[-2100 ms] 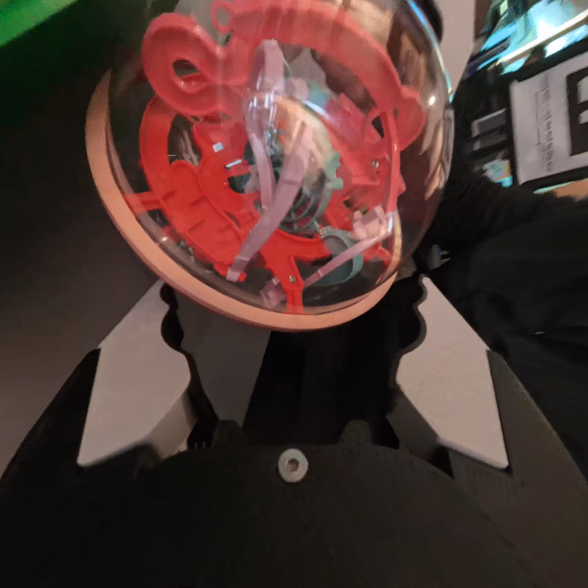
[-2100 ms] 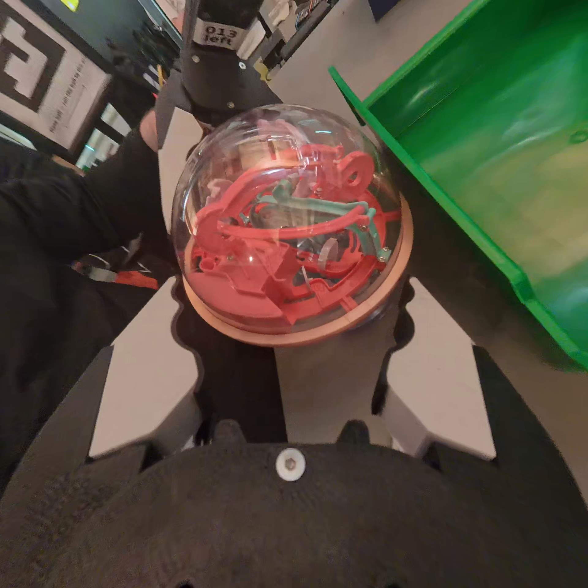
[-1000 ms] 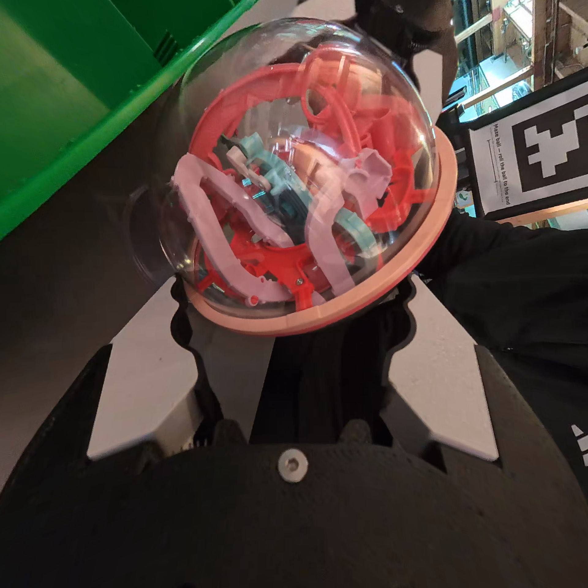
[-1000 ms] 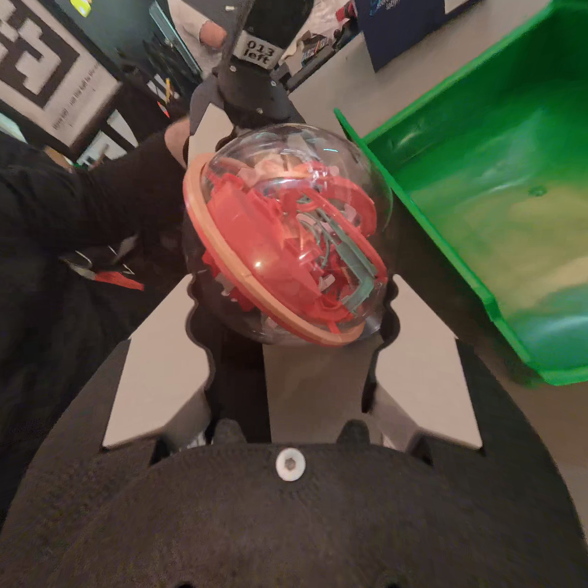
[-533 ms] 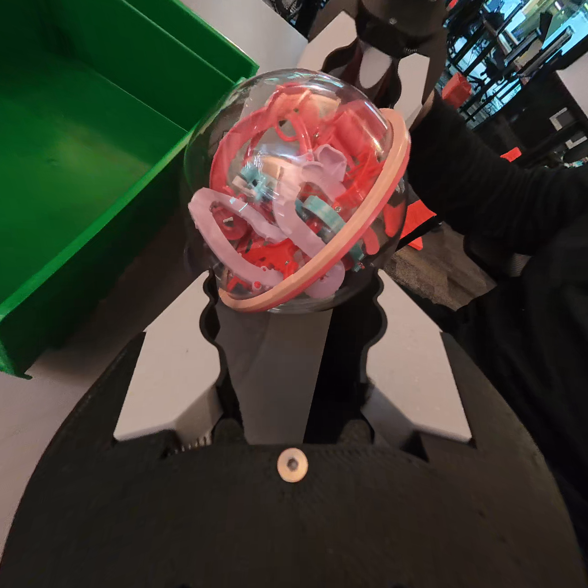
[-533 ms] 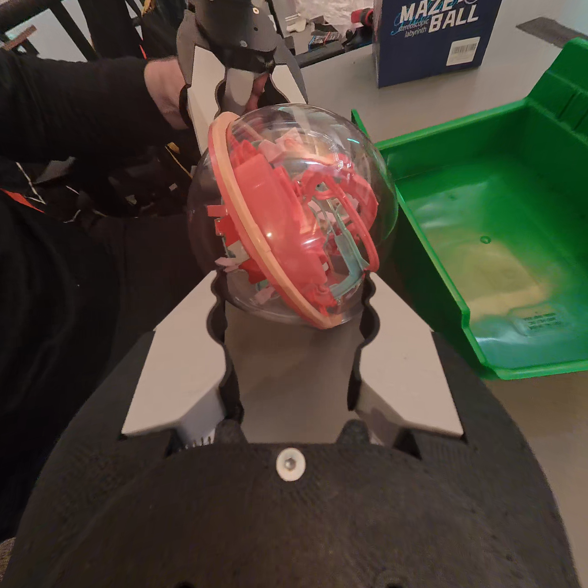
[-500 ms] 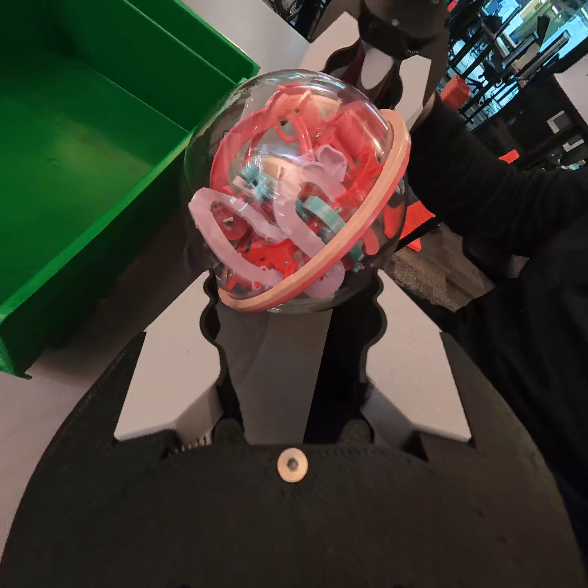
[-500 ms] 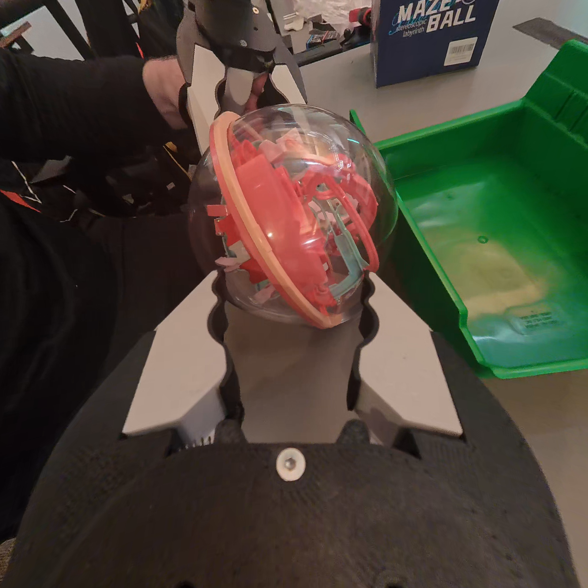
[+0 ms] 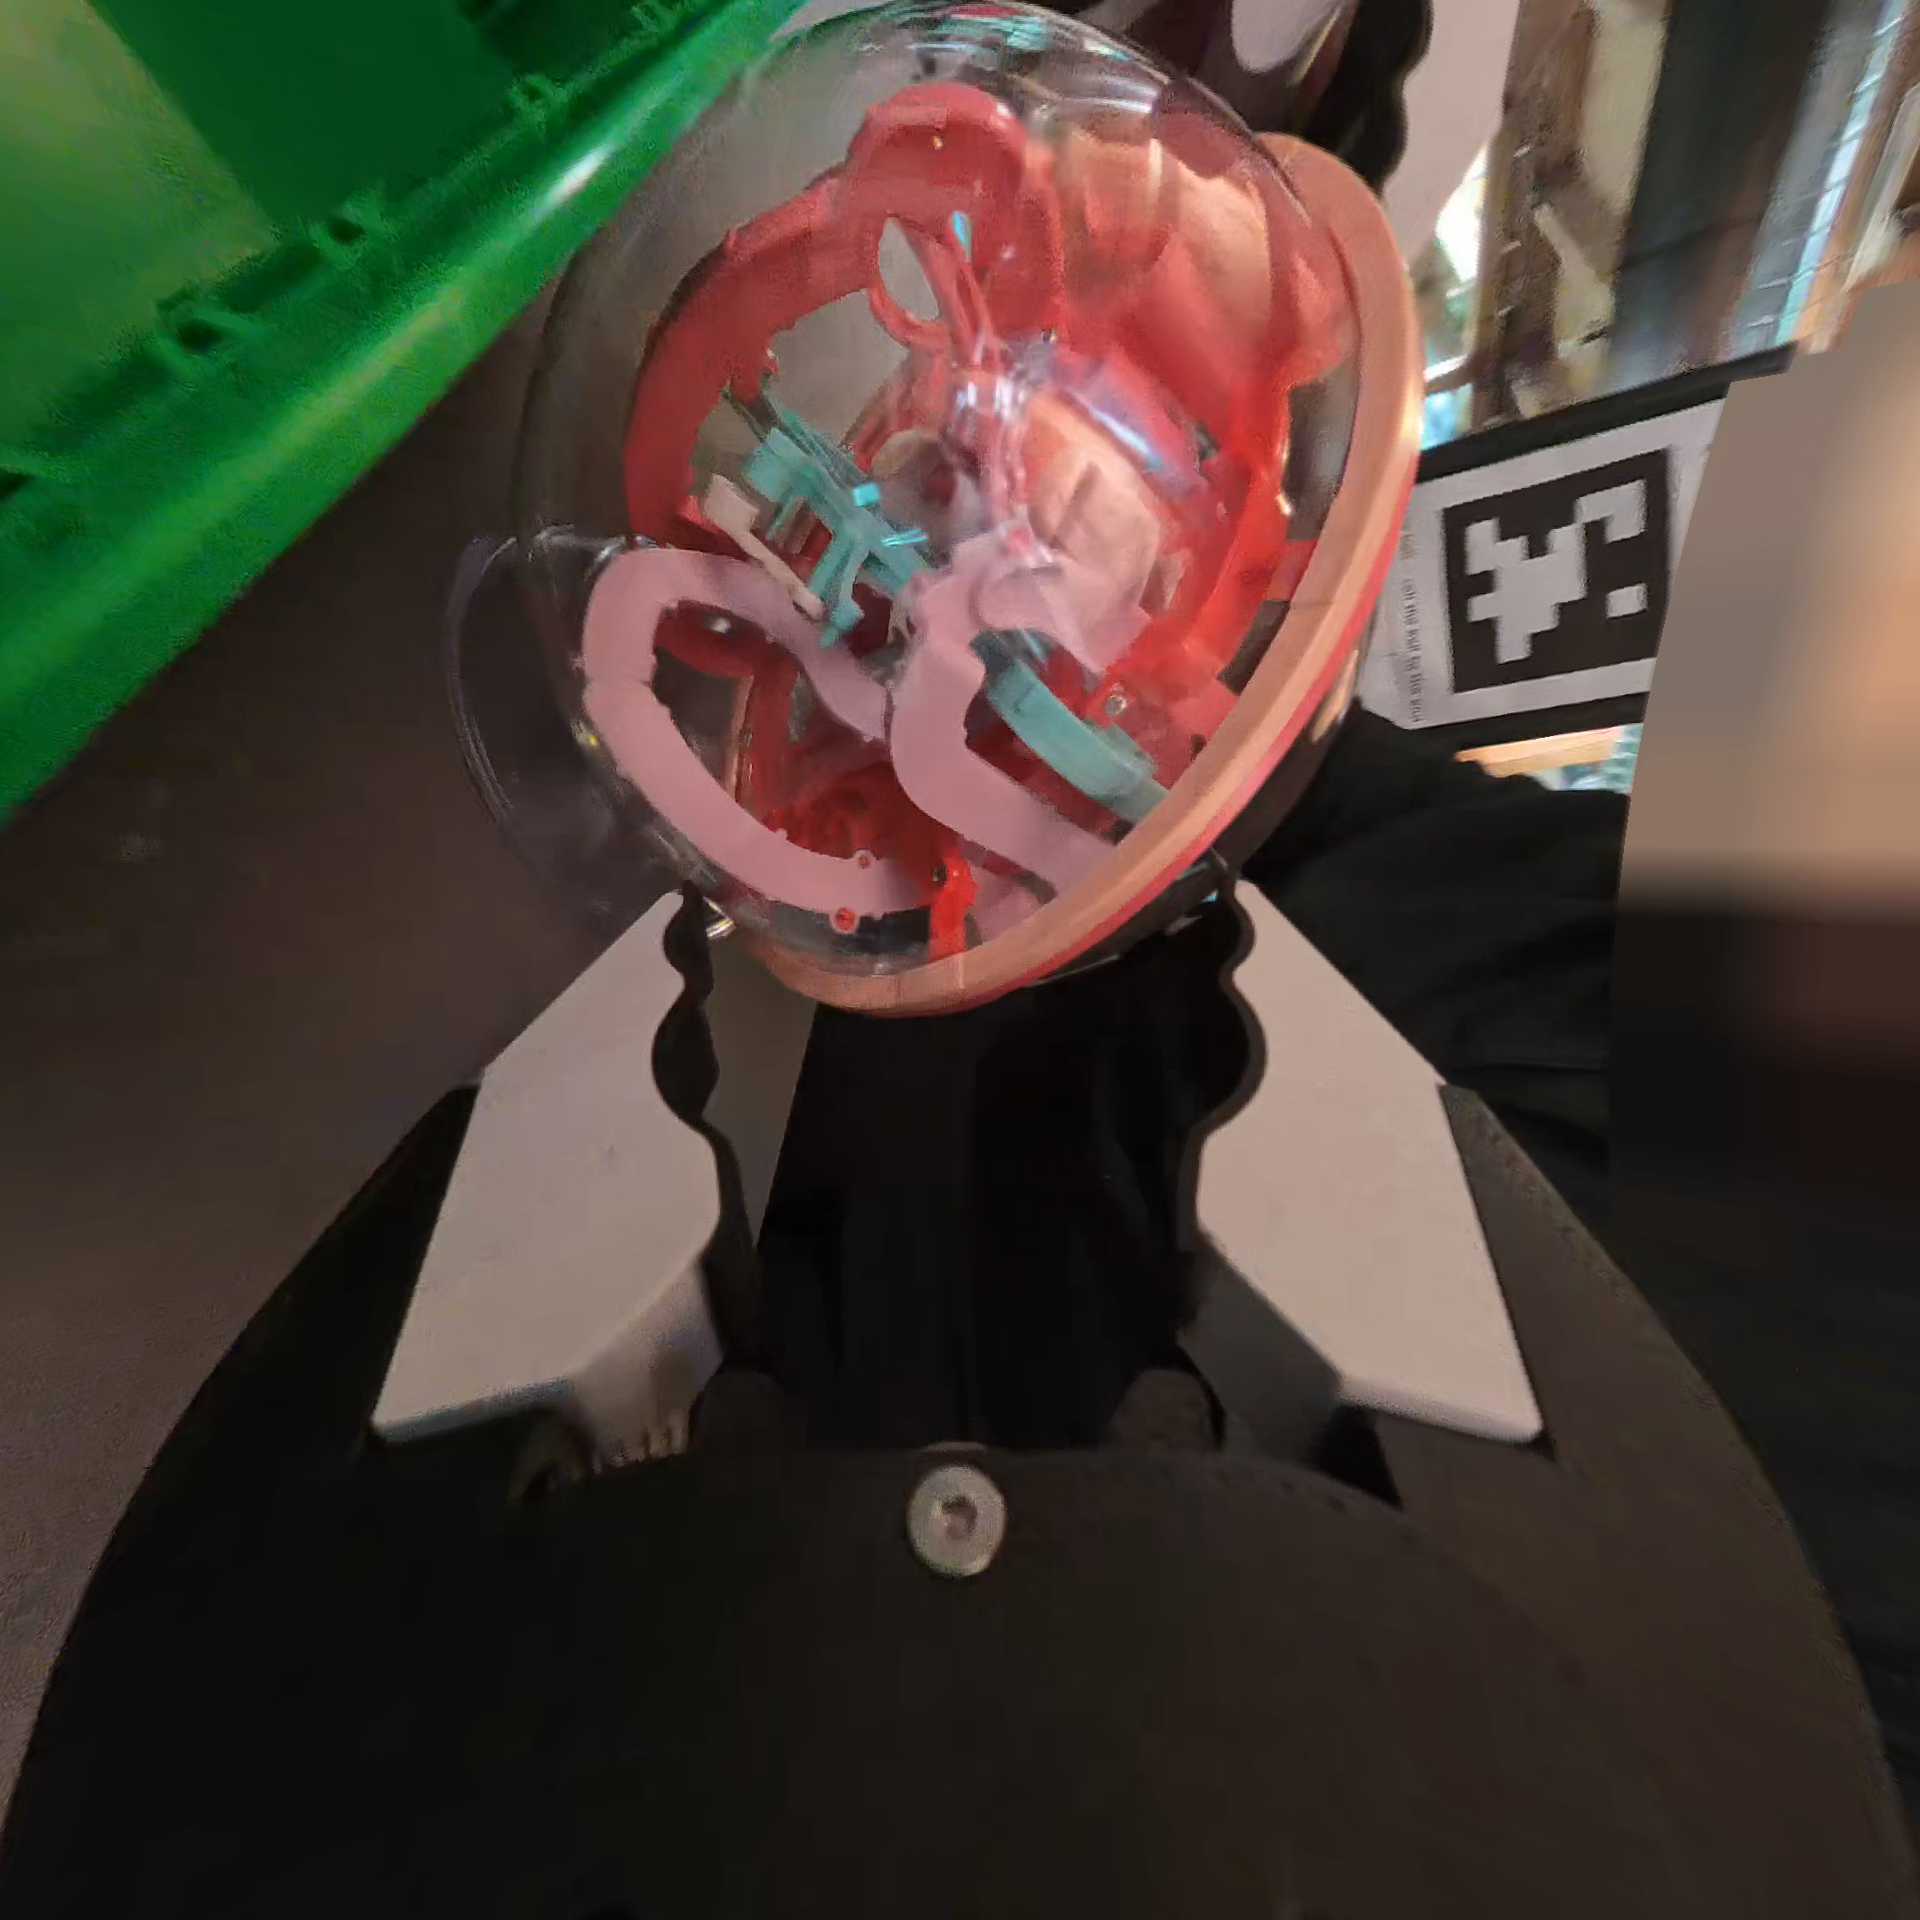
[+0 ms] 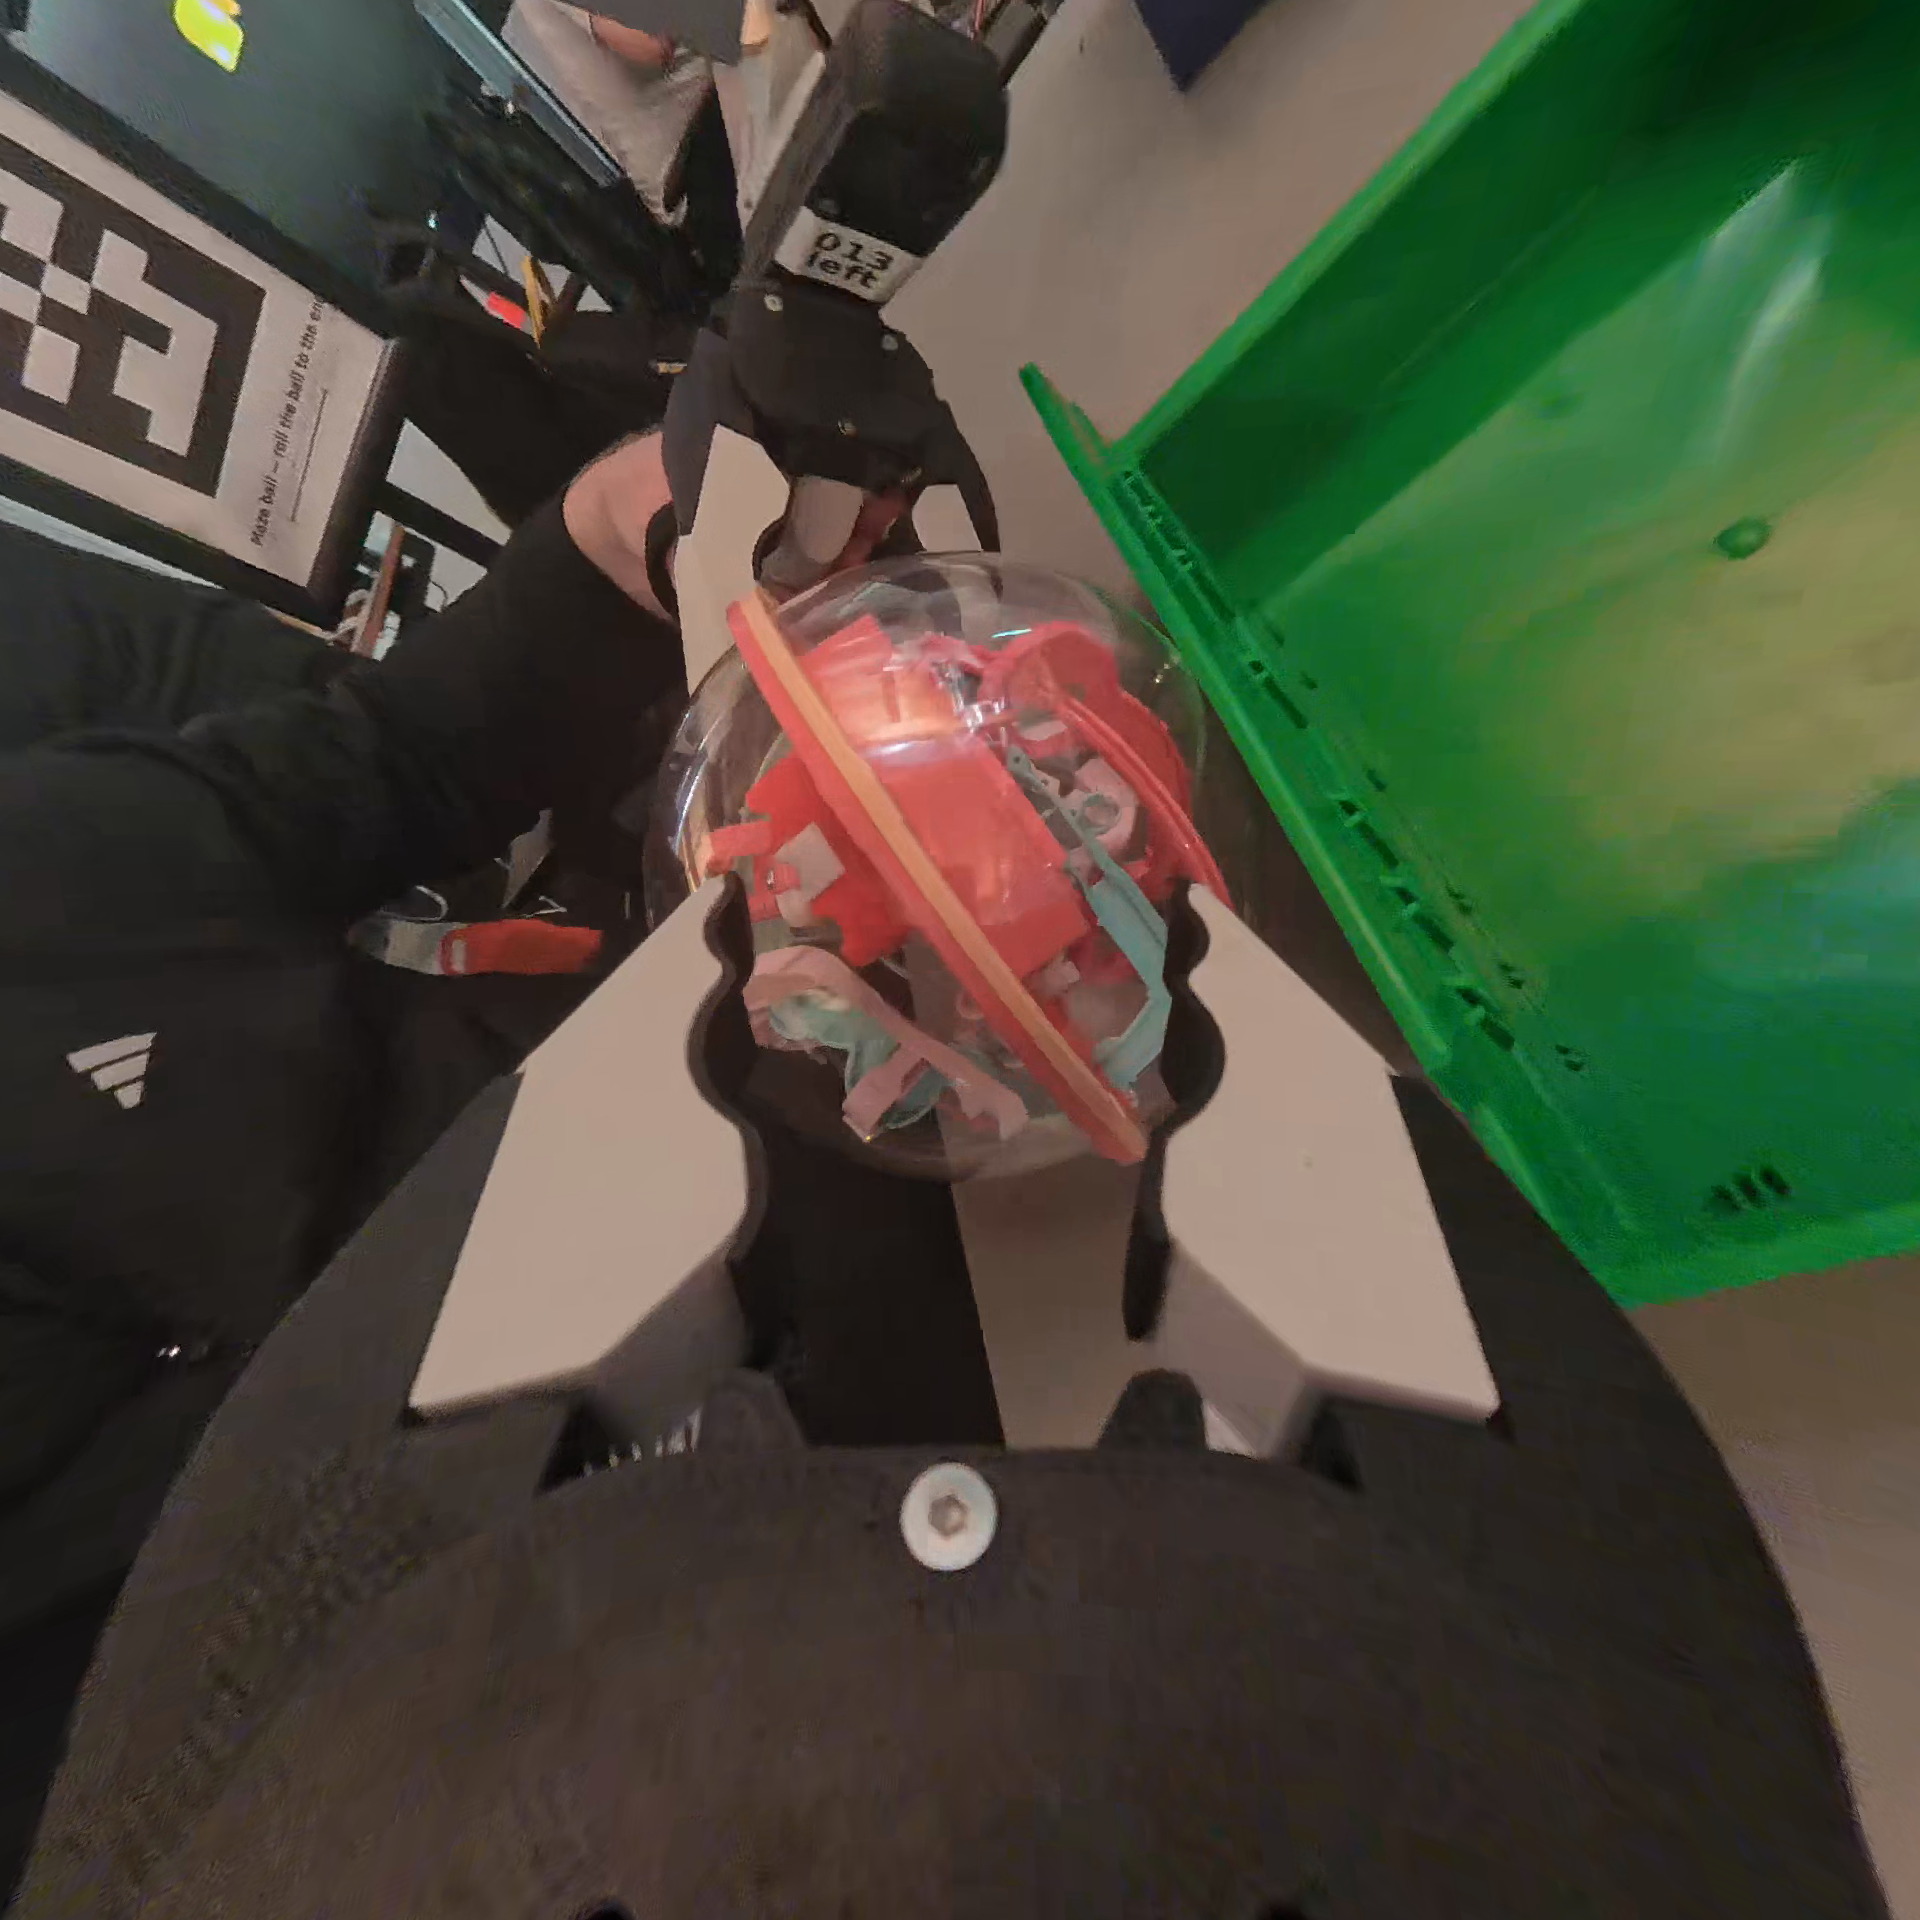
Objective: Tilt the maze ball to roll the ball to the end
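Hidden: the small ball inside the maze ball [image 9: 966, 499] cannot be made out in either view; the left wrist view is motion-blurred, and the green bin [image 9: 260, 343] is cut off at its upper left edge.
Maze ball: one clear sphere with red, pink and teal tracks and a peach-red rim, held off the table between the two grippers, rim tilted steeply.
Left gripper [image 9: 961, 935]: fingers set apart, pressing the sphere's near lower side; the sphere sits at its fingertips, straight ahead.
Right gripper [image 10: 951, 956]: fingers spread around the sphere [image 10: 935, 862], gripping its near half.
Only in right view: the left gripper [image 10: 831, 540] on the far side of the sphere, a hand [image 10: 613, 530] and black sleeve, the bin's inside [image 10: 1558, 623] to the right.
Only in left view: the pink tracks facing the camera.
Both views: one black-and-white marker board [image 9: 1538, 582] [image 10: 135, 343].
Count: two grippers, one maze ball, one bin.
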A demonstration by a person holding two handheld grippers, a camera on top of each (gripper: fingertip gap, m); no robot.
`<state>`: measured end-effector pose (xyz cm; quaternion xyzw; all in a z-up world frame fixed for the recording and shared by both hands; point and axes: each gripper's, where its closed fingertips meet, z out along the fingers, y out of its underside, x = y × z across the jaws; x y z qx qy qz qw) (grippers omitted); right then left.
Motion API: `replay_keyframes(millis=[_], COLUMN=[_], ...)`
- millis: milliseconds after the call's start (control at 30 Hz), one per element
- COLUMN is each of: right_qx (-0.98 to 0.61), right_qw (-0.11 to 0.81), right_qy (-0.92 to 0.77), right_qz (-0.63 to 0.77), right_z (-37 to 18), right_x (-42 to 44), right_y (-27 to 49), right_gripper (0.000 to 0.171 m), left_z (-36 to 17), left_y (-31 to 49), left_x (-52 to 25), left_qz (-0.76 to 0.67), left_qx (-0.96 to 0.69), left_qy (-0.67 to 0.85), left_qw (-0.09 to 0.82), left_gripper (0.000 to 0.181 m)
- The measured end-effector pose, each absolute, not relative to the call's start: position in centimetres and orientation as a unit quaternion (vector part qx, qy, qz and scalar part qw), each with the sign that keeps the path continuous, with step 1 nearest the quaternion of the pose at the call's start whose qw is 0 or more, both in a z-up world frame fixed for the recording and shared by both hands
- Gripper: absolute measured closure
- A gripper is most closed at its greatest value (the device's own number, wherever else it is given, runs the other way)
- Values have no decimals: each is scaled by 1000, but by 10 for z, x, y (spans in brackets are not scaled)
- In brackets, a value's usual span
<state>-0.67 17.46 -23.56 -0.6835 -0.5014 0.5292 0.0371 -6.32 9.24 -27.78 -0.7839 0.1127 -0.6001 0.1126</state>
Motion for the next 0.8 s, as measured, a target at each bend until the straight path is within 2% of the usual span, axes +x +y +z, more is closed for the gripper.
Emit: replay_keyframes(millis=[167,467,567,633,733,800], right_qx=[-679,-630,-616,-607,-597,-599], right_qw=[41,131,144,154,182,180], right_qy=[-516,-565,-579,-576,-572,-565], right_qz=[520,516,515,526,533,538], right_z=[-238,-240,-253,-259,-258,-255], right_x=[-10,15,30,34,36,38], right_y=[171,160,158,156,155,155], right_gripper=[85,86,99,121,126,134], left_z=[-279,-264,-253,-255,-258,-258], left_y=[99,92,89,93,98,98], left_x=[-72,-88,-85,-83,-82,-82], left_qz=[-617,-517,-487,-458,-439,-453], left_qx=[-769,-809,-802,-806,-811,-808], left_qy=[92,156,194,213,215,202], left_qw=[141,234,286,309,323,319], left_gripper=[83,94,111,123,126,126])
